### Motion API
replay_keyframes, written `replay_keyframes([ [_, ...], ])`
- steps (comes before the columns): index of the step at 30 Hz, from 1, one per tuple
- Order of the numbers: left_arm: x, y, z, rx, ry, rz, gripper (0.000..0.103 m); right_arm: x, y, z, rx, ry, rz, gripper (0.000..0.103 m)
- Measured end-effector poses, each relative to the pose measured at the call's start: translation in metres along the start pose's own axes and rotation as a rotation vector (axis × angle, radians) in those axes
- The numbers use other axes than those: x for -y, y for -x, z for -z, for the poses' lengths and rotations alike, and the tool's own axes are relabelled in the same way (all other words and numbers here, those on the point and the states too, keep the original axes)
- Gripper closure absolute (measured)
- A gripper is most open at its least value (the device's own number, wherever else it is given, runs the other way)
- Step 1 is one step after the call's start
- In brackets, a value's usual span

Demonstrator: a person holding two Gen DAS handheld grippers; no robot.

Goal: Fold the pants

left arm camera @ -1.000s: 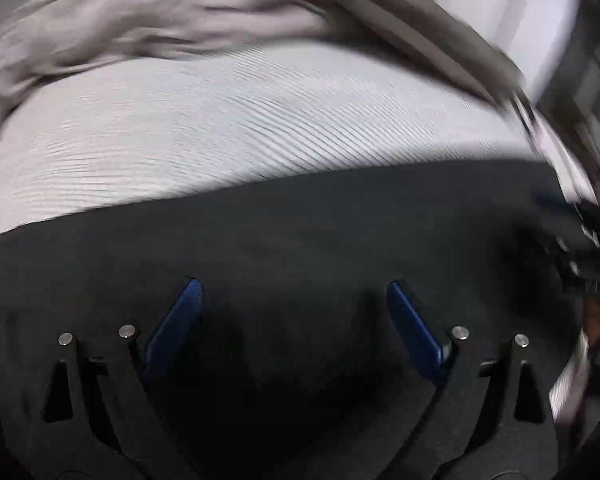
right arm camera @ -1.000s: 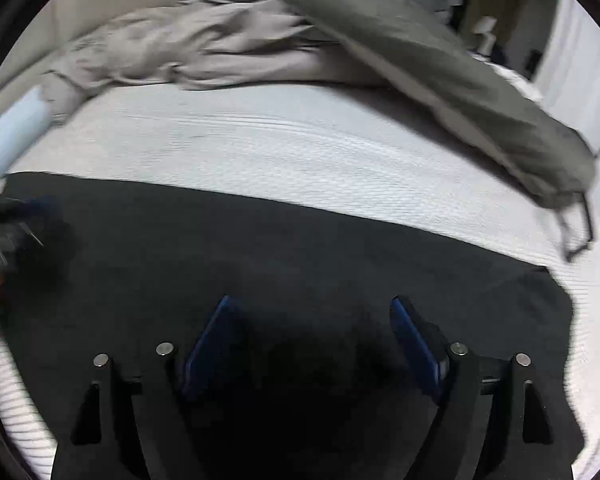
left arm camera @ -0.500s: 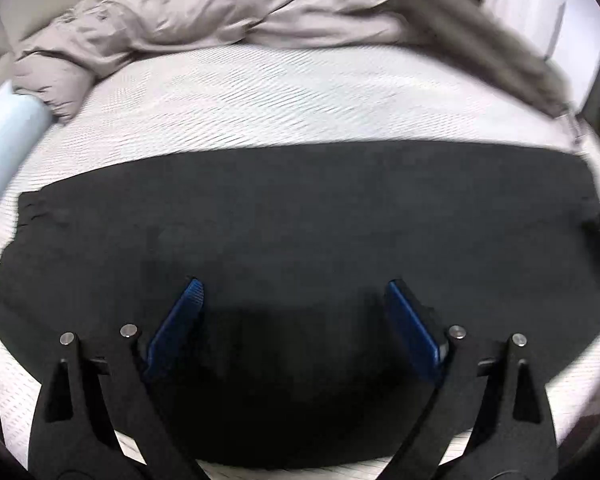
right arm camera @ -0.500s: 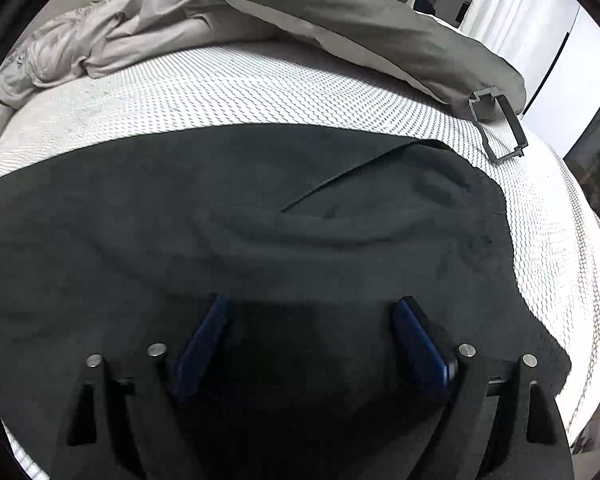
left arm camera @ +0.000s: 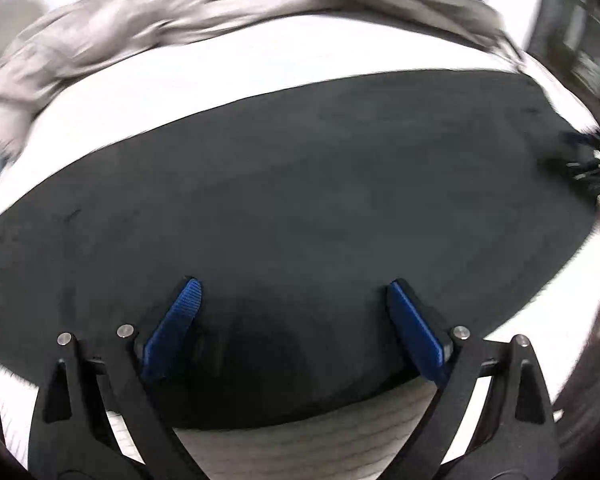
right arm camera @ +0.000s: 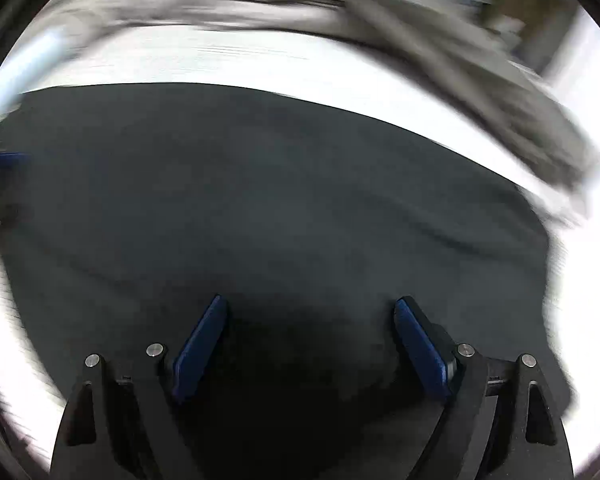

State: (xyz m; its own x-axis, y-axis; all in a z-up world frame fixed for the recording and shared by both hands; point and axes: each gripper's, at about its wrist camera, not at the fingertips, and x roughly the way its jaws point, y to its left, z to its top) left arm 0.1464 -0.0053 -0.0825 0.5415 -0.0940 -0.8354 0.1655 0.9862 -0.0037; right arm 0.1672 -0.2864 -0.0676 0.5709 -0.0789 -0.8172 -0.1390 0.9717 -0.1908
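Black pants (left arm camera: 300, 200) lie flat on a white bed (left arm camera: 228, 80). Both tongs — left gripper (left arm camera: 294, 300), right gripper (right arm camera: 308, 316) — hover open, empty; next, grasp an edge.

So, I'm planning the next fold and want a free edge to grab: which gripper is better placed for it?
Probably left. Its open gripper sits just inside the pants' near edge, with bare mattress showing right below. The right gripper, also open, sits over the middle of the fabric, no near edge in view.
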Motion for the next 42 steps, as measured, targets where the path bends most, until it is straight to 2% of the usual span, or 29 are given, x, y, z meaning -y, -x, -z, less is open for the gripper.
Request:
replay_keyframes([
  [2,-0.027,-0.001,0.001,0.003,0.045,0.004,0.009,0.063,-0.004,0.022,-0.017,-0.171,0.113,0.015],
  [4,-0.039,0.008,0.005,0.01,0.063,-0.003,0.009,0.103,-0.005,0.037,-0.034,-0.29,0.217,0.014],
  [6,-0.048,0.021,0.005,0.044,0.09,-0.001,0.01,0.119,-0.002,0.042,-0.012,-0.38,0.143,0.014],
  [8,-0.065,0.047,0.005,0.131,0.157,-0.028,0.01,0.114,0.012,0.036,0.026,-0.388,0.161,0.016],
  [9,-0.082,0.055,0.006,0.155,0.185,-0.06,0.01,0.109,0.019,0.03,0.06,-0.377,0.142,0.016],
  [11,-0.114,0.066,0.01,0.198,0.289,-0.172,0.01,0.095,0.03,0.017,0.129,-0.356,0.056,0.016],
  [13,-0.143,0.064,0.017,0.183,0.379,-0.212,0.01,0.073,0.036,0.005,0.174,-0.325,-0.063,0.016],
  [15,-0.168,0.053,0.027,0.117,0.419,-0.204,0.021,0.043,0.035,-0.002,0.167,-0.252,-0.156,0.016],
  [17,-0.177,0.044,0.034,0.065,0.402,-0.281,0.024,0.012,0.026,-0.011,0.132,-0.149,-0.156,0.016],
  [19,-0.196,0.035,0.042,0.037,0.407,-0.368,0.024,-0.002,-0.003,-0.017,0.056,-0.036,-0.108,0.016],
  [21,-0.218,0.035,0.049,0.038,0.467,-0.312,0.028,-0.016,-0.009,-0.015,0.032,0.002,-0.077,0.016],
  [23,-0.209,0.045,0.06,0.039,0.464,-0.339,0.029,-0.009,-0.009,-0.017,0.031,-0.028,-0.084,0.015],
  [25,-0.199,0.055,0.059,0.045,0.451,-0.388,0.029,-0.003,-0.006,-0.015,0.029,-0.054,-0.059,0.015],
  [26,-0.195,0.058,0.054,0.058,0.451,-0.384,0.029,-0.005,-0.006,-0.015,0.027,-0.061,-0.053,0.015],
  [31,-0.133,0.078,0.032,0.138,0.414,-0.18,0.028,0.005,0.007,-0.021,0.053,-0.097,-0.068,0.015],
  [34,-0.085,0.078,0.025,0.144,0.38,-0.095,0.024,0.003,0.032,-0.02,0.102,-0.204,-0.175,0.015],
  [37,-0.028,0.08,0.034,0.131,0.366,0.015,0.022,-0.005,0.047,-0.009,0.134,-0.318,-0.332,0.015],
  [39,0.004,0.08,0.041,0.095,0.373,0.123,0.022,-0.023,0.057,0.009,0.126,-0.354,-0.444,0.015],
  [42,0.037,0.08,0.052,0.072,0.387,0.188,0.022,-0.049,0.074,0.042,0.136,-0.404,-0.524,0.015],
])
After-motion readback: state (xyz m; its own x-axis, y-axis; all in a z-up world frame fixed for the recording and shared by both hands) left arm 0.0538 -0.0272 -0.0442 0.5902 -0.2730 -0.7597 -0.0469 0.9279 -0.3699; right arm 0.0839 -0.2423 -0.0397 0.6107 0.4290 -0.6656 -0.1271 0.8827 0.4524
